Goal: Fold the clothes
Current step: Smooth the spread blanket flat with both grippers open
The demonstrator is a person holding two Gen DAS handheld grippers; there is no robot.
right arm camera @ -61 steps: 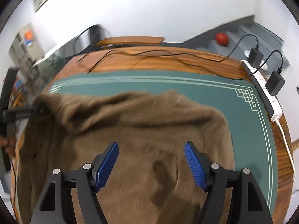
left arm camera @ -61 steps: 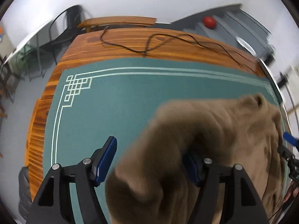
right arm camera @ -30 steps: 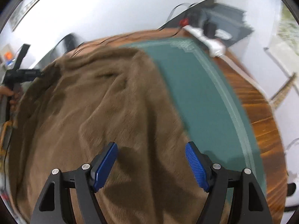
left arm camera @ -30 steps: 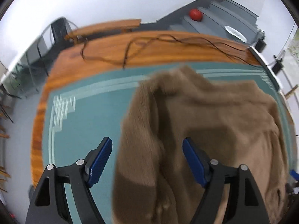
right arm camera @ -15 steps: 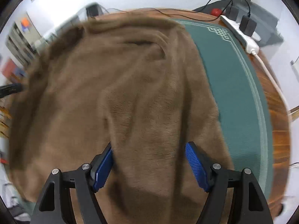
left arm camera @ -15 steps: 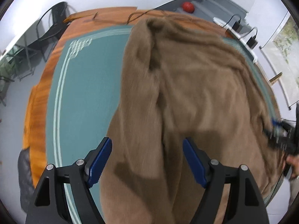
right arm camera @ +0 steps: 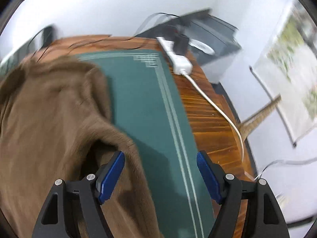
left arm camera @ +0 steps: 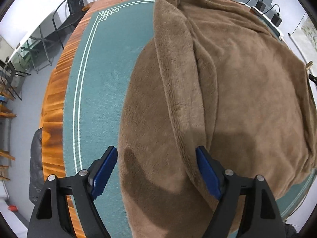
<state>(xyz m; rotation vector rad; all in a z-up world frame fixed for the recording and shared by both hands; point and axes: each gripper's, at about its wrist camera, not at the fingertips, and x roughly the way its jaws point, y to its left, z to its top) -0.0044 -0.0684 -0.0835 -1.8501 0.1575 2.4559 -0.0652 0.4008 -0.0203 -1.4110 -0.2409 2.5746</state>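
Brown fleece garment lies spread on green mat covering wooden table | left gripper fingers apart above the fleece | right gripper fingers apart, at the garment's edge, holding nothing

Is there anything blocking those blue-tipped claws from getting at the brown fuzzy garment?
Nothing visible does. The left gripper hangs open directly over the brown garment; the right gripper is open at its edge.

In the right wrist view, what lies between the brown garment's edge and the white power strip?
In the right wrist view, the green mat, then bare wooden table, lie between the brown garment and the white power strip.
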